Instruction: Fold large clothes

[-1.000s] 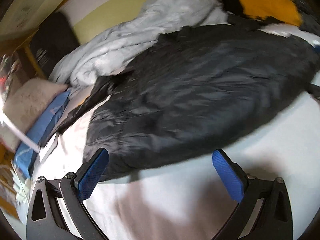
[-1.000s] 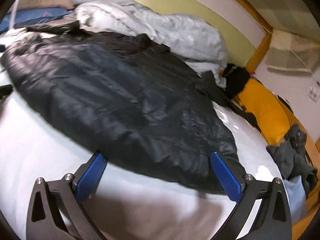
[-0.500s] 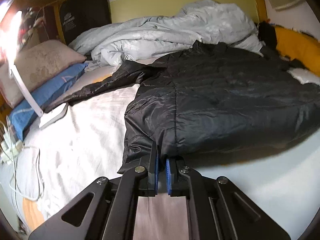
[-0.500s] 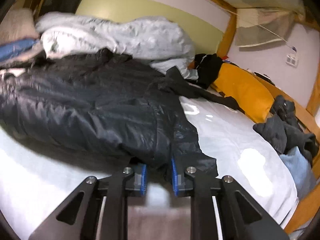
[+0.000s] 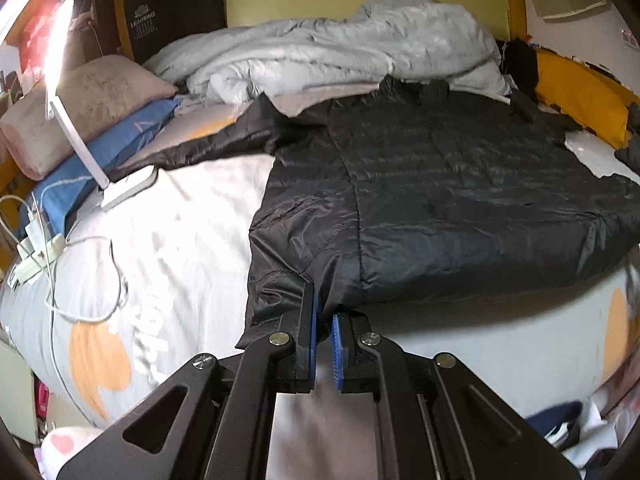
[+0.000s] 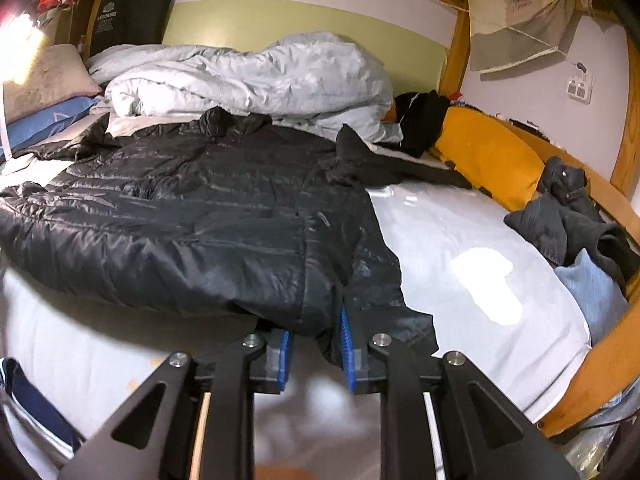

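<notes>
A large black puffer jacket [image 5: 440, 200] lies spread across the bed, hem toward me, collar toward the far wall. It also shows in the right wrist view [image 6: 192, 216]. My left gripper [image 5: 325, 316] is shut on the jacket's near hem close to its left corner. My right gripper [image 6: 314, 328] is shut on a fold of the hem close to its right corner. One sleeve [image 5: 200, 148] stretches out to the left, the other sleeve [image 6: 400, 164] to the right.
A crumpled grey duvet [image 5: 340, 52] lies behind the jacket. Pillows [image 5: 84, 104], a white lamp [image 5: 120, 188] and cables [image 5: 80, 280] sit at the left. An orange cushion [image 6: 488, 156] and dark clothes [image 6: 572, 216] lie by the wooden bed rail [image 6: 600, 352] at the right.
Both grippers were open over the jacket's hem a second ago, then closed on it. They have since drawn back toward the bed's near edge, pulling the hem with them.
</notes>
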